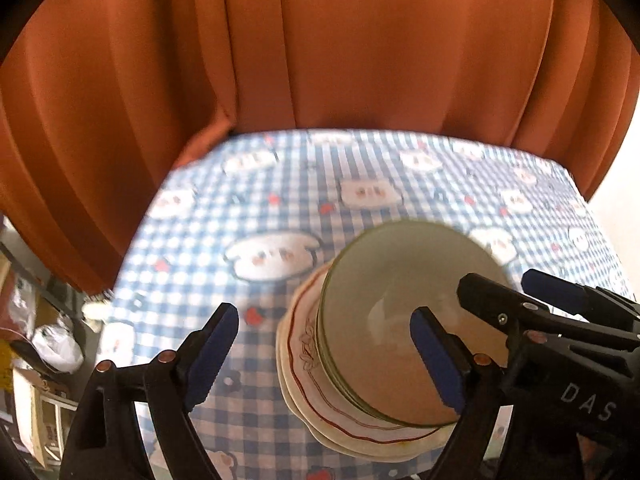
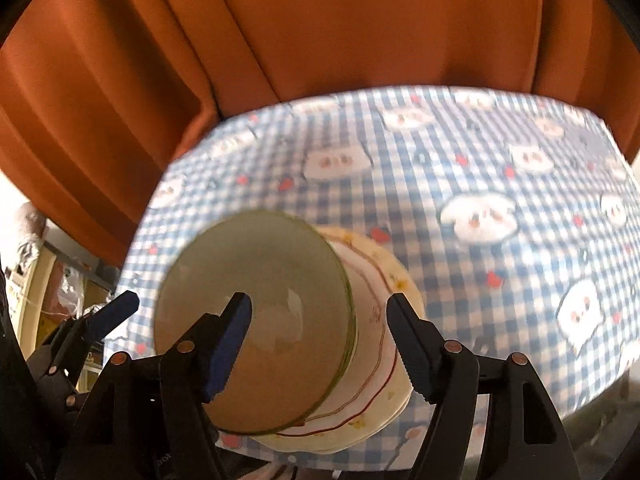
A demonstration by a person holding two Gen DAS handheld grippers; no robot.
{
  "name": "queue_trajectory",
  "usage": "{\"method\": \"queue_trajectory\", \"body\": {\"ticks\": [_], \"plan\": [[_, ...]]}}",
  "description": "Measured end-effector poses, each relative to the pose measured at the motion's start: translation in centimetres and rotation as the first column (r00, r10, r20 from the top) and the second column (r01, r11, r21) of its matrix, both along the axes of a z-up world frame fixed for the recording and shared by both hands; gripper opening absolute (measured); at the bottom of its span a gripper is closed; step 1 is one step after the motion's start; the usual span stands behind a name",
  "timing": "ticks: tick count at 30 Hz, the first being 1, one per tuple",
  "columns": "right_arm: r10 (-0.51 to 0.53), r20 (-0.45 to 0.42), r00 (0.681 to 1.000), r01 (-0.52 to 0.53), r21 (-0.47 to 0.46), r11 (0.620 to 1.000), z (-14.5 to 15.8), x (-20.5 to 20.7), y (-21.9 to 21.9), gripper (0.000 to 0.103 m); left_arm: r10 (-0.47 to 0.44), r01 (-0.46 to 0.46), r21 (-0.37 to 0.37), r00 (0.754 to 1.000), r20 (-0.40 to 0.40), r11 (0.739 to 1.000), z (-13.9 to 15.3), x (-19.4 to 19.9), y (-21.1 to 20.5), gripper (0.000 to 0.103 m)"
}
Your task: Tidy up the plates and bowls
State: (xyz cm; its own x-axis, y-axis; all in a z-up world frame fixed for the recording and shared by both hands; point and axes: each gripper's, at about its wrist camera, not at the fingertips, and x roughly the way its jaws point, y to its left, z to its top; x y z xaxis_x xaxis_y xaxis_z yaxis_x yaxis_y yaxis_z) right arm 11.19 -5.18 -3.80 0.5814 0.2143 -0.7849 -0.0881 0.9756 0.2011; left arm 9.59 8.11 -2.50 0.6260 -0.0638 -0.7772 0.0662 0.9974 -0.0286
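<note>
A cream bowl with a green rim sits on a stack of white plates with red line trim near the table's front edge. It also shows in the right wrist view, on the plates. My left gripper is open, its right finger over the bowl's right side, its left finger over bare cloth. My right gripper is open, its left finger above the bowl's inside, its right finger beside the plates. The right gripper also shows in the left wrist view at the bowl's right.
A blue-and-white checked tablecloth with cartoon animals covers the table. Orange curtains hang behind the far edge. Cluttered boxes and bags lie beyond the table's left edge.
</note>
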Motion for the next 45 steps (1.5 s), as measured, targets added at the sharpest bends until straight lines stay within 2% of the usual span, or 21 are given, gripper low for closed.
{"method": "queue_trajectory", "body": {"ticks": [3, 7, 12, 17, 19, 21, 27, 36, 45], "plan": [[0.011, 0.076, 0.997, -0.012, 0.007, 1.0, 1.5, -1.5, -1.3, 0.073, 0.033, -0.032, -0.011, 0.997, 0.064, 0.999, 1.4, -1.8, -1.1, 0.095], [0.01, 0.159, 0.987, -0.007, -0.022, 1.0, 2.3, -4.0, -3.4, 0.075, 0.056, -0.055, -0.016, 0.992, 0.117, 0.998, 1.6, -4.2, -2.8, 0.097], [0.004, 0.235, 0.972, 0.007, -0.045, 0.999, 1.8, -7.4, -7.1, 0.081, 0.07, -0.07, -0.004, 0.983, 0.167, 0.998, 0.7, -7.3, -5.5, 0.1], [-0.054, 0.299, 0.953, 0.084, -0.09, 0.992, 0.5, -10.2, -10.7, 0.083, 0.085, -0.094, 0.026, 0.969, 0.233, 0.995, -0.3, -9.9, -7.9, 0.101], [-0.081, 0.328, 0.941, 0.121, -0.105, 0.987, -0.2, -11.4, -12.1, 0.084, 0.087, -0.089, 0.0, 0.972, 0.22, 0.996, -0.9, -10.4, -8.3, 0.101], [-0.094, 0.33, 0.939, 0.137, -0.112, 0.984, -1.0, -12.4, -13.2, 0.084, 0.096, -0.091, -0.033, 0.975, 0.201, 0.995, -1.4, -11.0, -8.7, 0.101], [-0.099, 0.292, 0.951, 0.139, -0.119, 0.983, -2.8, -14.6, -14.7, 0.085, 0.06, -0.054, -0.037, 0.982, 0.179, 0.998, -2.2, -12.5, -10.8, 0.101], [-0.104, 0.319, 0.942, 0.153, -0.132, 0.979, -2.4, -15.9, -16.0, 0.085, 0.065, -0.06, -0.03, 0.978, 0.199, 0.998, -1.9, -13.5, -12.8, 0.101], [-0.12, 0.317, 0.941, 0.16, -0.103, 0.982, -2.2, -15.6, -17.1, 0.085, 0.049, -0.051, 0.001, 0.978, 0.202, 0.999, -1.7, -13.3, -14.0, 0.101]]}}
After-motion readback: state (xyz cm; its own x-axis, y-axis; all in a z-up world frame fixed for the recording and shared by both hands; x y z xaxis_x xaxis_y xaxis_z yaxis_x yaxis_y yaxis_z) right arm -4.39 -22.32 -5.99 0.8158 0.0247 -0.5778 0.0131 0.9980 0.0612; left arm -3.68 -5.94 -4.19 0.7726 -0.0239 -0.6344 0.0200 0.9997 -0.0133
